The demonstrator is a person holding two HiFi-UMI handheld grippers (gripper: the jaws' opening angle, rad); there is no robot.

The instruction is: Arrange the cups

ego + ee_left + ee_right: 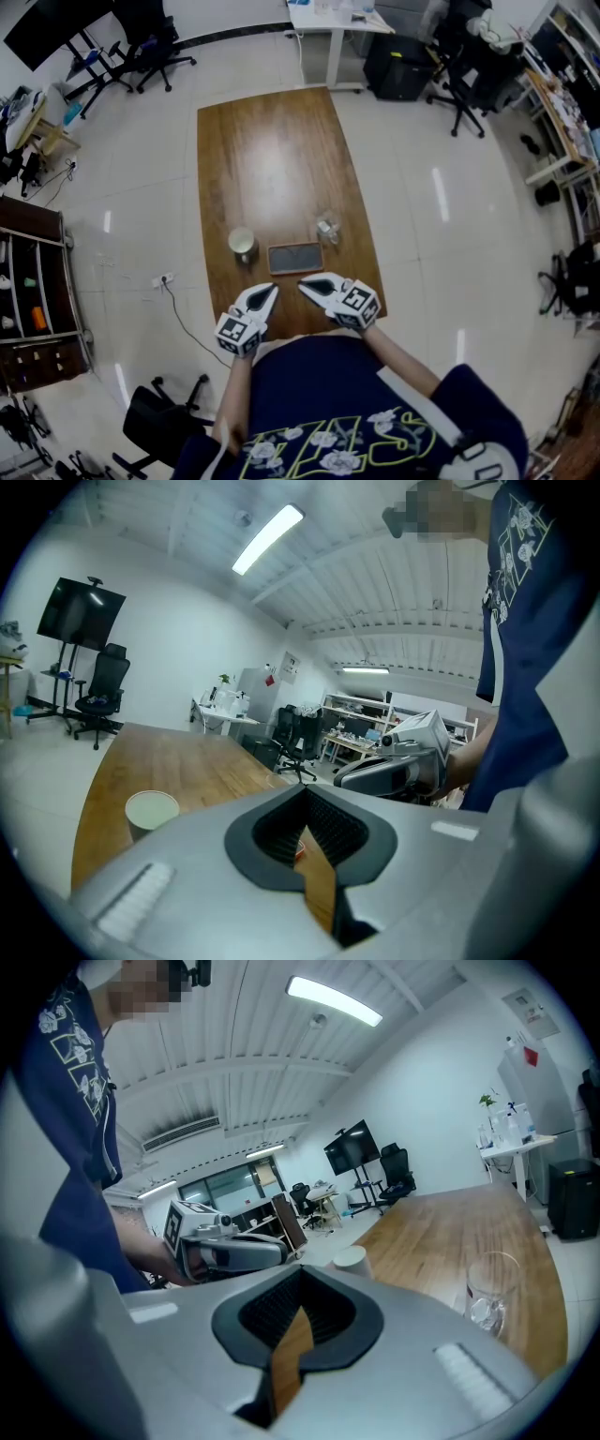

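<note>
At the near end of the wooden surface, the left claw and the right claw are hovering side by side, both fully closed and gripping nothing. Just beyond them, a pale cup and a clear glass cup are standing upright, flanking a dark rectangular tray.
</note>
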